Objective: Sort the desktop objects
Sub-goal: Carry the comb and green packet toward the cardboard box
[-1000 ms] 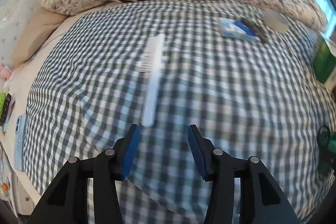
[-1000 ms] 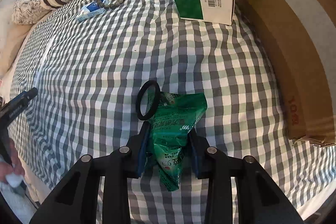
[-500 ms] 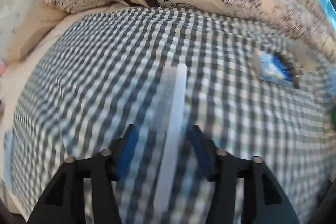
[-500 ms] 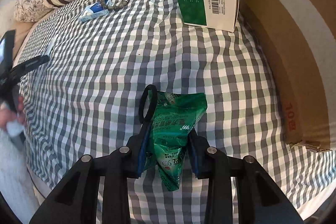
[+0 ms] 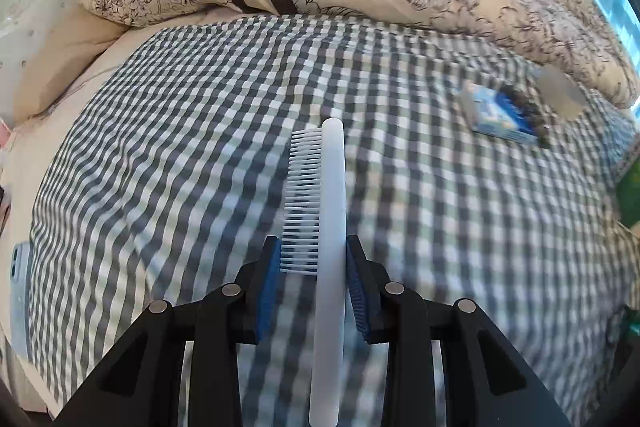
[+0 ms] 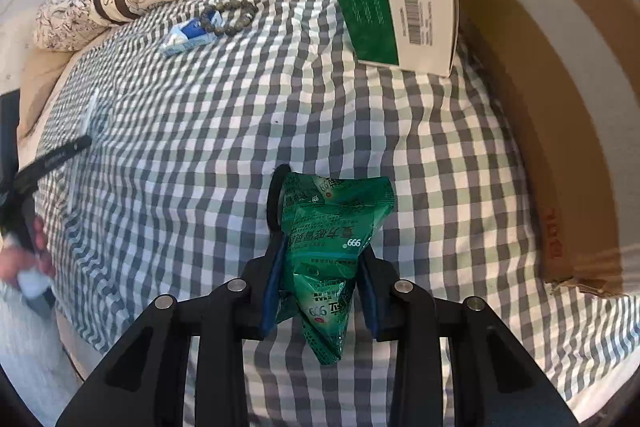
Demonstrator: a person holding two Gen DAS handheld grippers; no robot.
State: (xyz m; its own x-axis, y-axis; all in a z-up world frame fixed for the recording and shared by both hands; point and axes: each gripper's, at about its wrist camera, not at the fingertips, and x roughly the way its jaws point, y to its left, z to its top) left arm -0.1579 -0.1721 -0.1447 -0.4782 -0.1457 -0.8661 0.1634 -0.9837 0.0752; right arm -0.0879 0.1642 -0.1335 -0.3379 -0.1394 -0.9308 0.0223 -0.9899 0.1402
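On the checked bedspread [image 5: 168, 163], left jaws now pinch the comb [image 5: 330, 227]; right jaws still pinch the green packet [image 6: 332, 251]

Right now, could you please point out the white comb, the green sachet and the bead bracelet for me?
white comb [image 5: 332, 211]: left wrist view, on the spine beside the teeth.
green sachet [image 6: 332, 227]: right wrist view, on the printed front.
bead bracelet [image 6: 230, 18]: right wrist view, on the beads nearest the camera.
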